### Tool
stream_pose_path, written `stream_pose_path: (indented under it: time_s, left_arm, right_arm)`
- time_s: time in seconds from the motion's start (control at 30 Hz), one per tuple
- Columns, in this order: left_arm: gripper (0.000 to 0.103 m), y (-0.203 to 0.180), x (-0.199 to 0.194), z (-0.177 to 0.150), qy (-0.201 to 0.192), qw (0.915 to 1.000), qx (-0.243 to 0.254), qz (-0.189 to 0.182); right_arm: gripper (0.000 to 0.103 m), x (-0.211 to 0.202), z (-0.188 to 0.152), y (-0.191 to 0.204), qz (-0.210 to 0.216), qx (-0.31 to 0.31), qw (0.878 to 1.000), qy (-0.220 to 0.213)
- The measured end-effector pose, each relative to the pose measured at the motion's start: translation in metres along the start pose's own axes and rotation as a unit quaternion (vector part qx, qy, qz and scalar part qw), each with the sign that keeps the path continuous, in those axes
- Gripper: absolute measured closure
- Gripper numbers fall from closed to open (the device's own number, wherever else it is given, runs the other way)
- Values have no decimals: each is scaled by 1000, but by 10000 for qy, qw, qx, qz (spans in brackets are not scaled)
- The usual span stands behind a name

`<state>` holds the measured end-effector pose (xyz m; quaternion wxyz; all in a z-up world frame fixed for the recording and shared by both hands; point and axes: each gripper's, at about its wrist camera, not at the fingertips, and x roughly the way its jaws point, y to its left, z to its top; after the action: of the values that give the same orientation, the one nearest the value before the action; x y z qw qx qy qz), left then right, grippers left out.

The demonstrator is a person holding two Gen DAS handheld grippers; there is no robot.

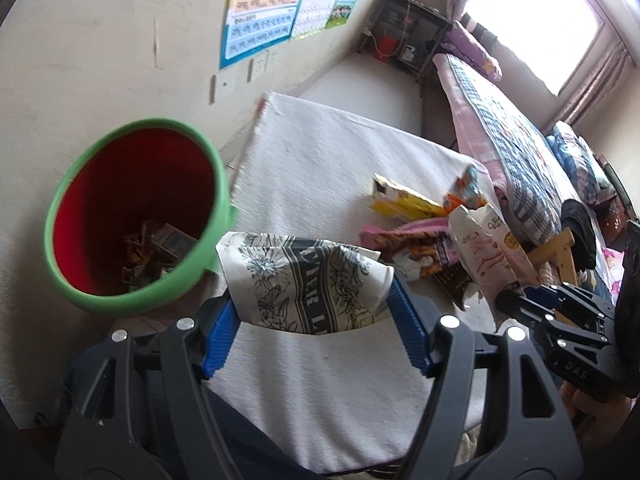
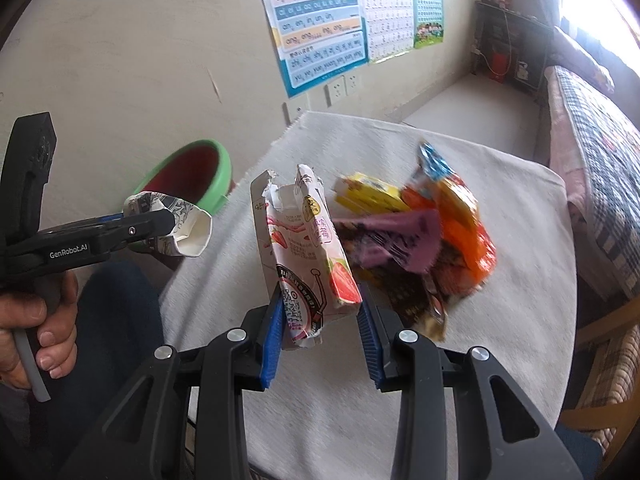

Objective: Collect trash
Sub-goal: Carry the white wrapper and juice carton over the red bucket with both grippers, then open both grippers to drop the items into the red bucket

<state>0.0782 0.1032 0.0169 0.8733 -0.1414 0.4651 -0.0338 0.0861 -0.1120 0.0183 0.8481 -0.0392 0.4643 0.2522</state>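
A bedroom, seen from 2 cameras on hand-held grippers. Along the right side runs a bed (image 1: pixel 516 152) under a checked quilt, lit by a bright window (image 1: pixel 536 20). Learning posters (image 2: pixel 320 24) hang on the pale wall behind. A dark shelf (image 1: pixel 404 32) stands in the far corner.

In the middle is a table (image 2: pixel 400 400) covered by a white cloth. A heap of trash lies on it: a yellow box (image 2: pixel 366 198), an orange wrapper (image 2: pixel 460 224) and a purple wrapper (image 2: pixel 404 240), piled touching each other.

Beside the table, on the floor to the left, stands a bin (image 1: pixel 132 216), green outside and red inside. Some wrappers already lie at its bottom, so collecting seems partly done.

The left gripper (image 1: pixel 316 312) clamps a crushed paper cup (image 1: pixel 304 280) with a flower print, held wide across its pads. The cup hangs just beside the bin's rim, likely so it can drop in.

The right gripper (image 2: pixel 320 320) pinches a torn strawberry carton (image 2: pixel 308 256) by its lower end, upright above the cloth, near the heap. Its jaws stand fairly narrow. It looks ready to follow to the bin.
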Motion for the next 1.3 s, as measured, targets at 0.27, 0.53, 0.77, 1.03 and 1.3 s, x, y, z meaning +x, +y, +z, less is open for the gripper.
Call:
stream_pose_path:
  time_s: [0.27,0.53,0.77,1.03,1.3]
  left_arm:
    - [36,39,-16,15,-245,9991,-275,223]
    - [36,84,-32,20,-430,9959,-670,432]
    - [36,124,-45,22,-583,9915,-1015,573]
    - [36,150,-49,21,-616,9887,-1228,603]
    - [36,171,-48,22,-552,9879,-1335,565]
  right_arm:
    - [69,16,28,33,213,-269,9994,-82]
    - [69,37,55,70,458,-526,9975,-106]
    - [69,56,78,105,657,-706,9953,-107]
    - [69,84,96,142,792,-802,9936,-36]
    - [69,108,111,162,761,-908,9929,60]
